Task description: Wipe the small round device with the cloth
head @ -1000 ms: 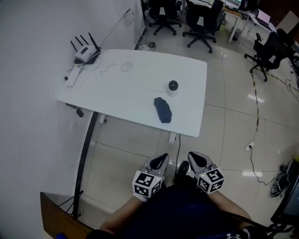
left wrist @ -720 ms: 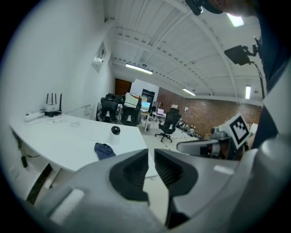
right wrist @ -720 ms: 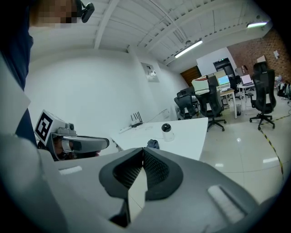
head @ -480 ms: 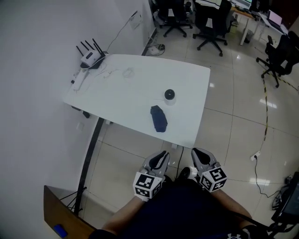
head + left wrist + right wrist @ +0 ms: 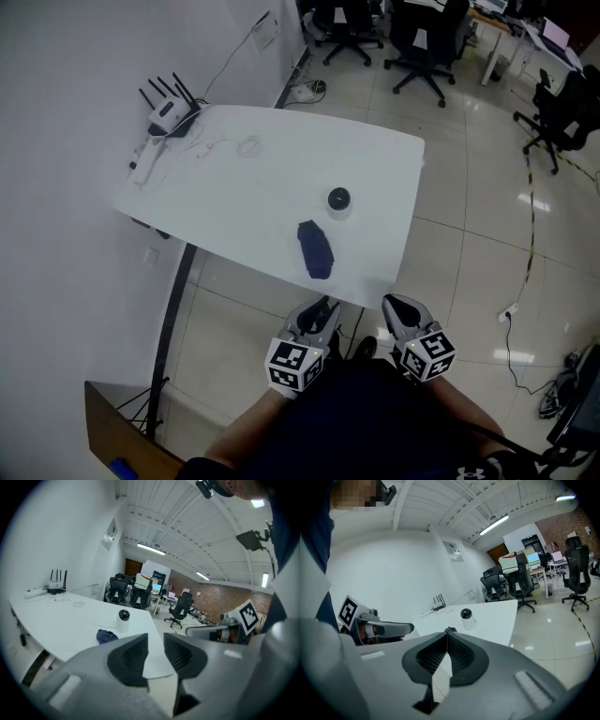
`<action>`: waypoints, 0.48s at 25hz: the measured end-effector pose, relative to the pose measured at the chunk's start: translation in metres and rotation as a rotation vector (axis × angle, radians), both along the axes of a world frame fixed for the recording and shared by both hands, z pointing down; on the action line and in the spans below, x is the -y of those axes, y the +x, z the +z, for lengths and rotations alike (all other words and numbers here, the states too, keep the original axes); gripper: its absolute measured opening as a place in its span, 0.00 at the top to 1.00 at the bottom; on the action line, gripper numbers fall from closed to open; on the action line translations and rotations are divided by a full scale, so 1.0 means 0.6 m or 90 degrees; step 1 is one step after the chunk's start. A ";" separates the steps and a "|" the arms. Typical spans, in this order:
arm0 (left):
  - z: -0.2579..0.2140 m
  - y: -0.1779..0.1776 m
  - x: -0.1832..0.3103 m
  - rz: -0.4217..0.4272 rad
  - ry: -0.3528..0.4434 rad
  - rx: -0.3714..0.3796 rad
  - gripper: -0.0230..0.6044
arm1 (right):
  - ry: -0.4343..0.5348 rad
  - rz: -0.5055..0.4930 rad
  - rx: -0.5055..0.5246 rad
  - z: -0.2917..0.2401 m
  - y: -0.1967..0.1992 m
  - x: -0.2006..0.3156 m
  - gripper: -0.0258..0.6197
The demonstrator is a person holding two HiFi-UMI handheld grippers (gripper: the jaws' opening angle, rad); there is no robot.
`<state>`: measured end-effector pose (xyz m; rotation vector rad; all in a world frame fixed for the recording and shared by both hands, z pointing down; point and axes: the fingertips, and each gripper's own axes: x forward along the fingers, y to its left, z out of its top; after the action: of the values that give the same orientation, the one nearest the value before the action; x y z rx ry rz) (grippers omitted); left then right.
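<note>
The person stands at the near side of a white table [image 5: 234,178], with both grippers held low in front of the body and short of the tabletop.

**Gripper state**
- The left gripper [image 5: 319,311] has its jaws parted by a narrow gap. They have just been opening, and nothing lies between them.
- The right gripper [image 5: 396,307] is clenched, pads together, with nothing caught in them.

**Location of parts**
- The small round device [image 5: 338,201] stands upright on the right half of the table. It has a short white cylindrical base and a dark ball-shaped head.
- The cloth [image 5: 316,249] is dark blue and bunched into a loose oblong. It lies just nearer than the device and slightly to its left, close to the near table edge. It does not appear to touch the device.
- A router [image 5: 164,114] with antennas sits at the far left corner, well apart from both.

**Handling, as judged**
- The cloth looks soft, light and limp, so it will probably sag and fold when lifted. Take it by a raised fold at the top of the bunch, and pinch enough material to leave a pad hanging free for wiping.
- The device looks light, with a smooth, probably slippery shell and a small footprint, so wiping pressure could slide or tip it.
- Steady the device at the white base with the other gripper.
- Keep the pads off the glossy dark head, which probably houses a lens and would mark easily.
</note>
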<state>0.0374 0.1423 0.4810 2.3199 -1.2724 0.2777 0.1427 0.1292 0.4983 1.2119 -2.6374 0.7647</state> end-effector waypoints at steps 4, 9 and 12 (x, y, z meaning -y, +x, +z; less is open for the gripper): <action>0.025 -0.016 0.058 0.028 -0.028 -0.008 0.73 | -0.019 0.004 -0.013 0.004 -0.022 0.047 0.94; 0.078 -0.072 0.135 0.023 -0.075 -0.009 0.72 | -0.027 0.022 -0.037 0.002 -0.062 0.112 0.92; 0.125 -0.107 0.172 0.013 -0.137 -0.015 0.71 | -0.039 0.030 -0.050 0.006 -0.087 0.137 0.84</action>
<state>-0.0270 0.0389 0.5558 2.1486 -1.1484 0.3742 0.0903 0.0471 0.5018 1.2661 -2.5122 0.7837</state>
